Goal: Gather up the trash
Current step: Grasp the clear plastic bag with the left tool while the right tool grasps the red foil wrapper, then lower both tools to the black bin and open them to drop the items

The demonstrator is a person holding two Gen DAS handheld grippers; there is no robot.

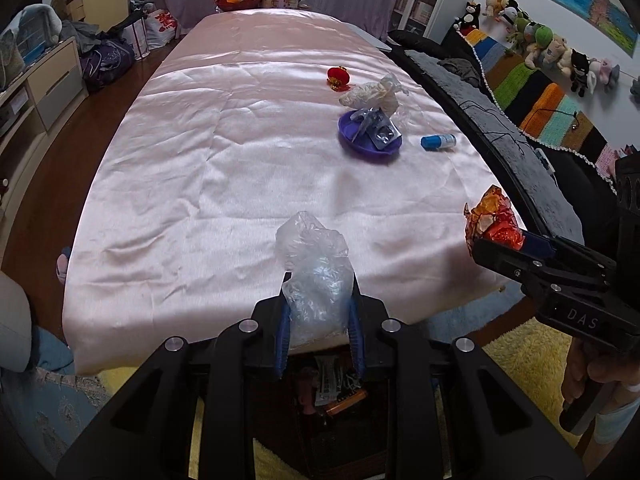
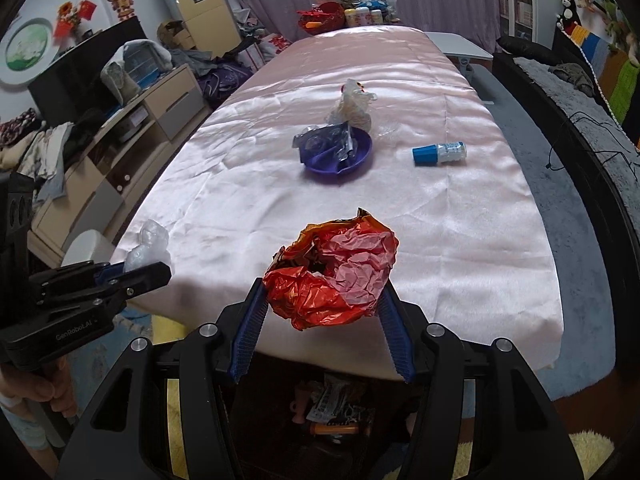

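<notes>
My left gripper (image 1: 320, 285) is shut on a crumpled clear plastic bag (image 1: 316, 264), held above the near edge of the pink-clothed table (image 1: 224, 168). My right gripper (image 2: 325, 282) is shut on a crumpled orange-red foil wrapper (image 2: 340, 268), also over the near edge. Each wrist view shows the other gripper: the right gripper (image 1: 496, 242) with the wrapper (image 1: 490, 216), and the left gripper (image 2: 138, 274) with the clear bag (image 2: 150, 246). Below both grippers is a dark bin (image 1: 340, 420) holding wrappers (image 2: 332, 404).
Farther along the table are a purple plate (image 2: 362, 152) with foil wrappers, a whitish plastic bag (image 1: 372, 94), a blue-and-white bottle (image 2: 440, 153) lying down and a red ornament (image 1: 338, 76). A dark sofa (image 1: 500, 120) runs along the right, a low cabinet (image 2: 152, 120) along the left.
</notes>
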